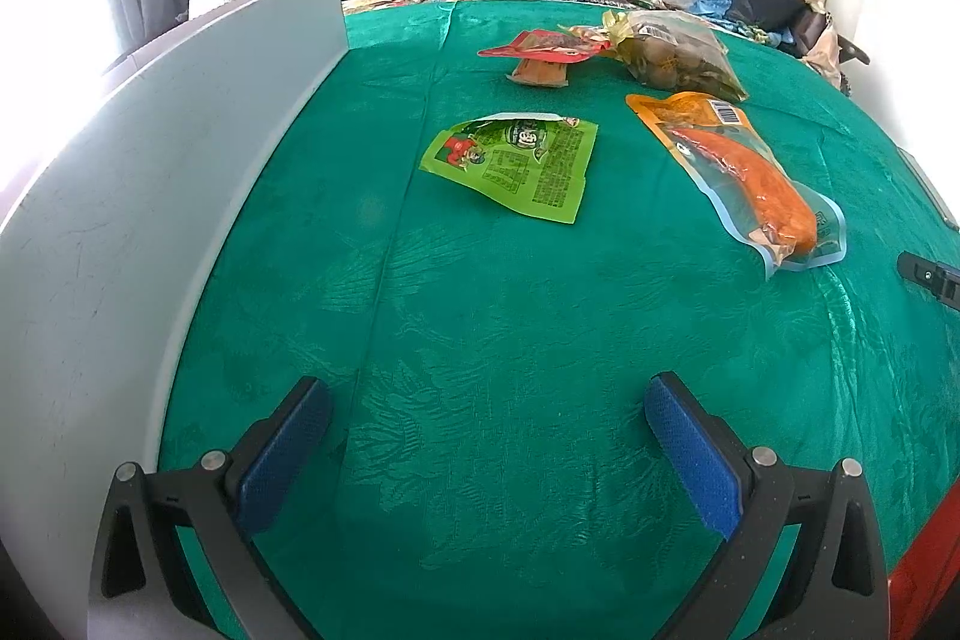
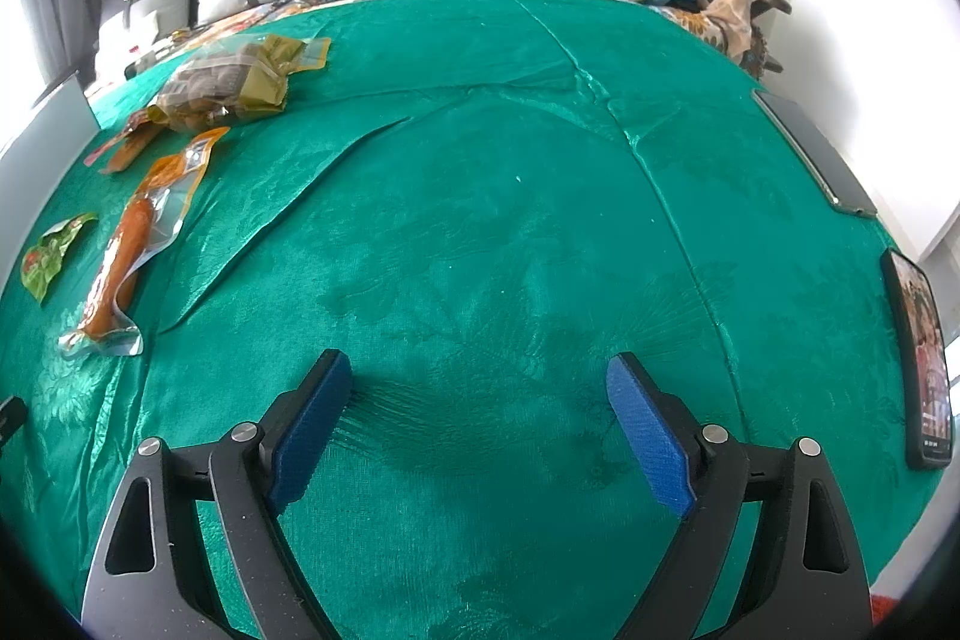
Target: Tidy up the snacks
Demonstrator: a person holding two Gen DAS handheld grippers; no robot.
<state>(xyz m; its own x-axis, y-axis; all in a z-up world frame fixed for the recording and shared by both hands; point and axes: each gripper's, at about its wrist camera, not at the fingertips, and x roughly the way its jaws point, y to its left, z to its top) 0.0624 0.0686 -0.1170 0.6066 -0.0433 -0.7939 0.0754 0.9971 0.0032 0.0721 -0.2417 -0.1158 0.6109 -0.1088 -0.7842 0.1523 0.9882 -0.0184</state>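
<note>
Across the upper right of the left wrist view, four snack packets (image 1: 606, 118) lie scattered on the green bedspread (image 1: 480, 310), while both claws, left claw (image 1: 487, 403) and right claw (image 2: 479, 379), gape empty, so a grab risks pinching loose cloth.

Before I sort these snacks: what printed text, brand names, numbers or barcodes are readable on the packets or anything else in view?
No text reads clearly in either view.
Green packet: cartoon figure and dense print blocks, too small to read.
Orange sausage packet: barcode near its top, digits illegible.
Clear bag of brown snacks: white barcode label, blurred.
Red packet: no legible print.
Phone: screen lit, content too distorted to read.
</note>
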